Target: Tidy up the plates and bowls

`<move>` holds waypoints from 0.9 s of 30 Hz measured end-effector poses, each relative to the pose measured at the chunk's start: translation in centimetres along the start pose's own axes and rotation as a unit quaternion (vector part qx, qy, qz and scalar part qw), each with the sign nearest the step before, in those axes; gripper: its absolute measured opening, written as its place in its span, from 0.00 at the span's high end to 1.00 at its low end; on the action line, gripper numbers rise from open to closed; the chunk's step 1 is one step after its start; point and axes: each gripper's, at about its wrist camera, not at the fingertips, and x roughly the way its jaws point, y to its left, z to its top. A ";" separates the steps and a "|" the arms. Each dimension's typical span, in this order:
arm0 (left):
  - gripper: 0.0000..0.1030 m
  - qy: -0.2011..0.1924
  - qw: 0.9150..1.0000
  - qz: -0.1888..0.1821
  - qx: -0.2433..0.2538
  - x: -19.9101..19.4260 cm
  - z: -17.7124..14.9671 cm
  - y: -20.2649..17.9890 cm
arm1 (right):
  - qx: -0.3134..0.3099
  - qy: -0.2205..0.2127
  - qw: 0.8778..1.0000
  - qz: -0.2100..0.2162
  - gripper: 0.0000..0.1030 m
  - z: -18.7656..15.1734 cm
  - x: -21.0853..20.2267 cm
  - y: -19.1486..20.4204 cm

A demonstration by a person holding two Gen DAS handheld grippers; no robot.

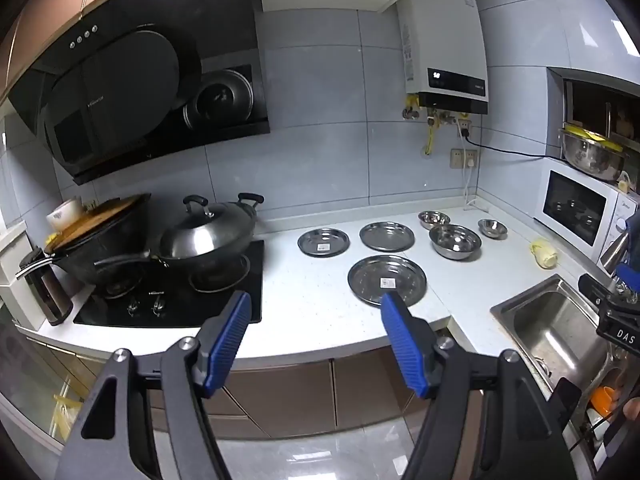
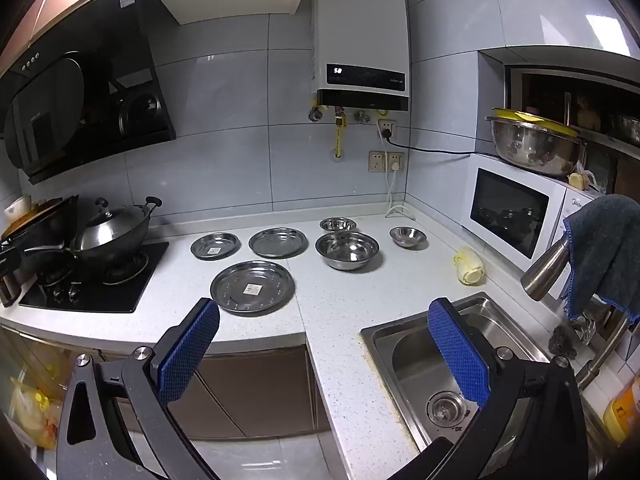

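Three steel plates lie on the white counter (image 2: pixel 336 300): a large plate (image 2: pixel 253 287) in front, a small plate (image 2: pixel 215 246) behind it on the left, and a medium plate (image 2: pixel 278 243) beside that. Three steel bowls stand to the right: a large bowl (image 2: pixel 347 250), a small bowl (image 2: pixel 338 224) behind it, and another small bowl (image 2: pixel 408 237) further right. The same large plate (image 1: pixel 387 280) and large bowl (image 1: pixel 455 241) show in the left wrist view. My left gripper (image 1: pixel 316 312) hangs open, short of the counter's front edge. My right gripper (image 2: pixel 324 316) is open too, empty, above the counter edge and sink.
A black hob (image 2: pixel 92 284) with a lidded wok (image 2: pixel 110 236) sits at the left. A steel sink (image 2: pixel 452 360) is at the right, with a tap (image 2: pixel 546 268) draped in a dark cloth. A microwave (image 2: pixel 516 212) stands in the right corner, and a yellowish lump (image 2: pixel 469 266) lies near it.
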 end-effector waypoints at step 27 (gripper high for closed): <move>0.36 0.017 1.000 -0.005 -0.019 0.3 -0.5 0.3 | 0.000 0.005 1.000 0.001 0.01 -0.4 0.1 0.7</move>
